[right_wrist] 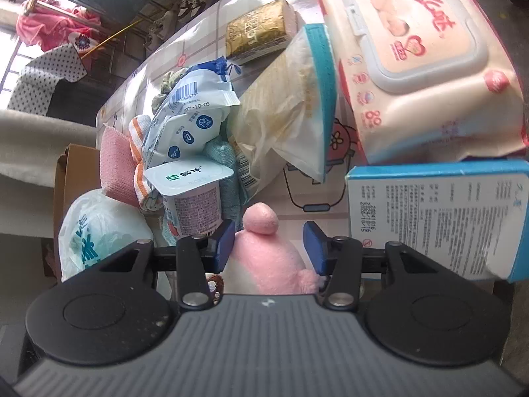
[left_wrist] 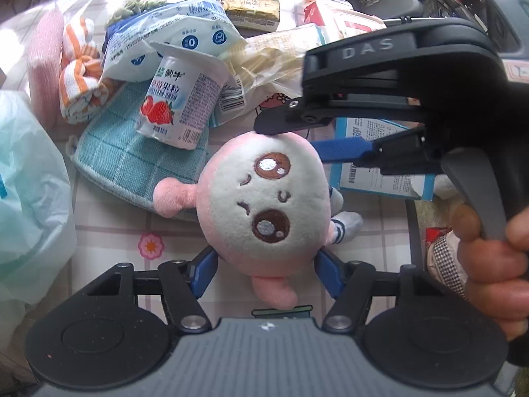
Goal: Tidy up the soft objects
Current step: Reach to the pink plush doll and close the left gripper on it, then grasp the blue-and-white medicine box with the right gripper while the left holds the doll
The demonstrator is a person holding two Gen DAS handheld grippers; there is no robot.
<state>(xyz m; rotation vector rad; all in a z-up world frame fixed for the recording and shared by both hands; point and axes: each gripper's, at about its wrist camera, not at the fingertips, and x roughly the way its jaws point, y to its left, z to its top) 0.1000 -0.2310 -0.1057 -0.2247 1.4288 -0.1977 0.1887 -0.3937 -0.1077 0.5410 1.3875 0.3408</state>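
Toys: one round pink-and-white plush doll [left_wrist: 264, 198] lying at table centre.
Left gripper [left_wrist: 264, 273]: sitting at six o'clock, pads squeezing the doll.
Right gripper [right_wrist: 269, 248]: reaching in from three o'clock, straddling the doll; contact unclear.
Cups: one strawberry yogurt cup [left_wrist: 180, 106], at eleven o'clock.

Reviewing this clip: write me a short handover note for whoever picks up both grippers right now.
Left gripper: jaws straddle the pink plush toy; contact unclear.
Right gripper: jaws around the toy's head; contact unclear.
Toy lies on the table, next to the teal cloth and the yogurt cup; striped towel behind.
Done: nothing sorted yet.
Left: secure the toy, move it, then the cloths.
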